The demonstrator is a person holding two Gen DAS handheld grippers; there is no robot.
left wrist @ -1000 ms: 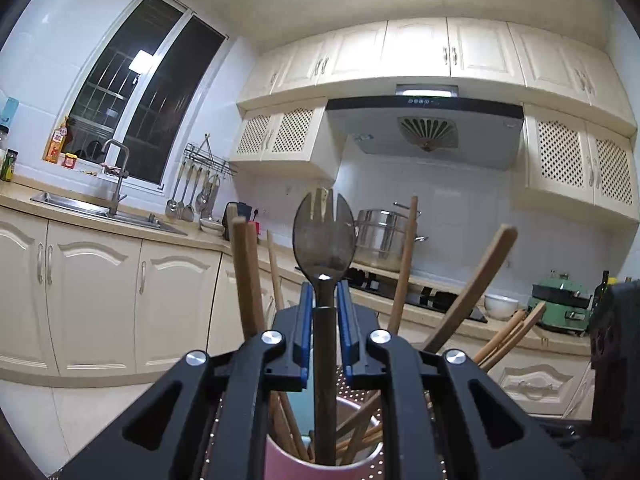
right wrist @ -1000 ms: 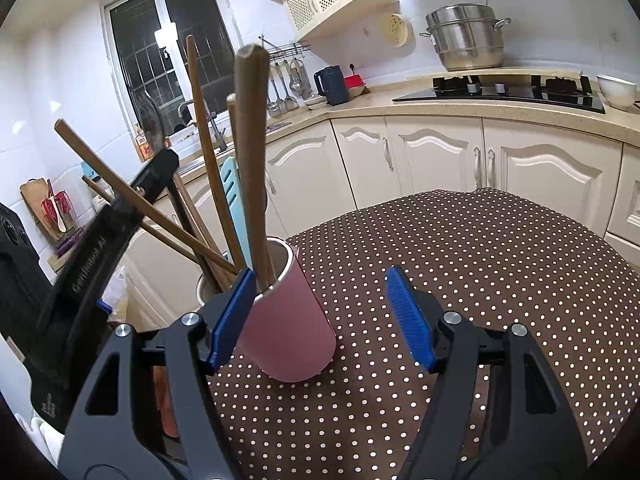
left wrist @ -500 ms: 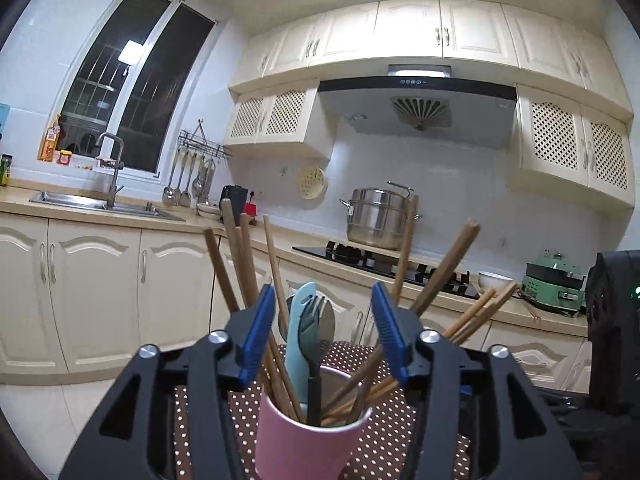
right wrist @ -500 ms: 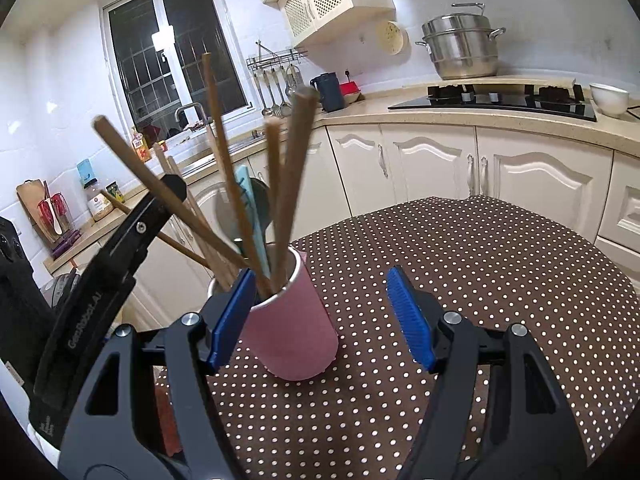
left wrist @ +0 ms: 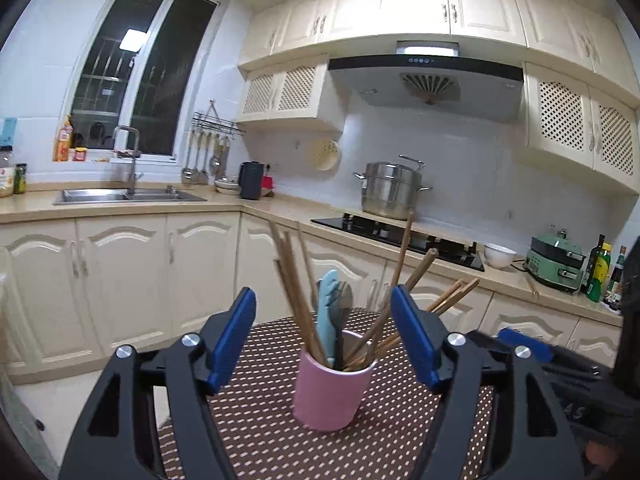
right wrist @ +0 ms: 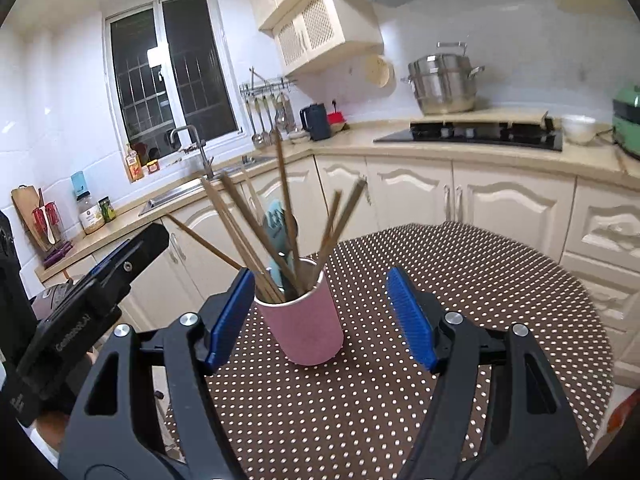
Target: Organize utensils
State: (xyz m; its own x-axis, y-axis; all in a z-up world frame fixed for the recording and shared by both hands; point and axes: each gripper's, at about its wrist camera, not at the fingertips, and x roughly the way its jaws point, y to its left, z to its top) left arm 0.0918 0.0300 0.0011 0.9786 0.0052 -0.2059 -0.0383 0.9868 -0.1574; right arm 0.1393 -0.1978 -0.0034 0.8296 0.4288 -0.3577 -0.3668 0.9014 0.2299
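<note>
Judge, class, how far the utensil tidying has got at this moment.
Done: chopsticks, a blue utensil and a metal spork stand in the pink cup on the dotted table. In hand: nothing; the left gripper is opening empty, the right gripper open. Left: no loose utensils visible.

Your pink cup [left wrist: 329, 394] stands on the brown cloth with white polka dots [right wrist: 460, 280]. At its 12 o'clock you see tan wooden chopsticks [left wrist: 294, 292], a pale blue utensil [left wrist: 326, 308] and a dark grey metal spoon [left wrist: 343, 312]. Your left gripper [left wrist: 324, 340] is black with blue pads, and so is your right gripper [right wrist: 320, 314]. Beyond, at 12 o'clock, you have cream cabinets [left wrist: 120, 264], a beige counter [left wrist: 280, 210], a black hob [left wrist: 400, 234], a silver pot [left wrist: 390, 190], white wall tiles [left wrist: 460, 160], and at 3 o'clock a green appliance [left wrist: 554, 262].
</note>
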